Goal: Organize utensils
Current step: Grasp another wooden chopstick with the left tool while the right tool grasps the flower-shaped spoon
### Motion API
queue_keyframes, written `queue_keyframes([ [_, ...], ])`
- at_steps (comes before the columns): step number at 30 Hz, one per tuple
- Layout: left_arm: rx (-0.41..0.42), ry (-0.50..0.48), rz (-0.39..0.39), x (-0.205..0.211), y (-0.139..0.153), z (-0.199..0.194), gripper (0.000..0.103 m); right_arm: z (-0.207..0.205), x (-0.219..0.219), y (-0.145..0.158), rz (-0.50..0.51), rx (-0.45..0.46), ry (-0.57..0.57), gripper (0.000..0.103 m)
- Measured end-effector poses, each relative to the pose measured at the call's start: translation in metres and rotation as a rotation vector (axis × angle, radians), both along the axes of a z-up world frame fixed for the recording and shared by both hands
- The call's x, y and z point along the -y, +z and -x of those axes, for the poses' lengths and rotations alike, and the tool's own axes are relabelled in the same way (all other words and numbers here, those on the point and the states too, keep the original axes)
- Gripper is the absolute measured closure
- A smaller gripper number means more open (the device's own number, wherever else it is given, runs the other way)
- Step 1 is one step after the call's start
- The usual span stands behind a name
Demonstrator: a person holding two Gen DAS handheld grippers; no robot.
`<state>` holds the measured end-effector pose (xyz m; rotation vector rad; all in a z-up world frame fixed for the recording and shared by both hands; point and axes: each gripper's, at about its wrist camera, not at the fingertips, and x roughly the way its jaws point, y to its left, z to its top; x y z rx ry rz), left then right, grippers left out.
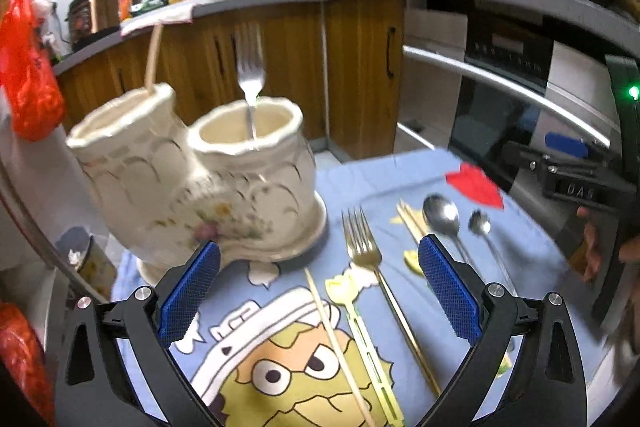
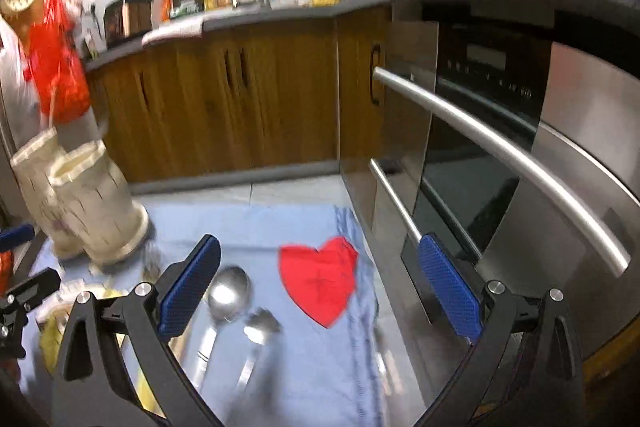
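Gold fork [image 1: 362, 247] and spoons [image 2: 228, 291] lie between both grippers' wide-open, empty jaws.

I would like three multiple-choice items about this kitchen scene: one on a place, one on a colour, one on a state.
1. Where is the silver fork?
A. standing in the ceramic holder
B. flat on the cloth
C. on the counter

2. What colour is the heart shape on the blue cloth?
A. yellow
B. red
C. green

3. How do the left gripper fingers stand?
A. shut on a spoon
B. shut on the fork
C. wide open, holding nothing

Answers: 1 A, its handle goes down into the holder's right cup. 2 B, it is plainly red. 3 C, the blue pads are far apart with only the cloth and the lying utensils beyond them.
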<state>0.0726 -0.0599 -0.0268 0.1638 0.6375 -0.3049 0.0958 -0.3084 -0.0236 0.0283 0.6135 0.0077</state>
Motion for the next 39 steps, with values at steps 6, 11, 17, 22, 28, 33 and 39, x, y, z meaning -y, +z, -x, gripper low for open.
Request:
queue_keyframes([
  [6,-0.167,-0.036,0.009,0.002,-0.023,-0.008,0.005,0.003,-0.001,-0.022,-0.109,-0.179,0.094,0.005],
  [11,-0.290,-0.036,0.059,-0.006,-0.032,-0.012,0.005,0.019,-0.023,-0.028,-0.086,-0.222,0.166,0.027],
  [17,-0.299,-0.014,0.066,-0.015,-0.034,-0.007,0.029,0.028,-0.038,-0.036,-0.073,-0.265,0.205,0.062],
  [22,-0.321,0.009,0.078,-0.019,-0.031,-0.008,0.054,0.028,-0.040,-0.039,-0.070,-0.285,0.214,0.076],
  [28,-0.376,0.021,0.044,-0.016,-0.042,-0.012,0.079,0.027,-0.042,-0.042,-0.059,-0.303,0.222,0.079],
  [33,-0.377,0.015,0.023,-0.012,-0.047,-0.013,0.081,0.025,-0.043,-0.047,-0.059,-0.326,0.226,0.079],
  [39,-0.349,0.016,-0.001,-0.005,-0.049,-0.015,0.082,0.023,-0.047,-0.051,-0.034,-0.318,0.220,0.079],
])
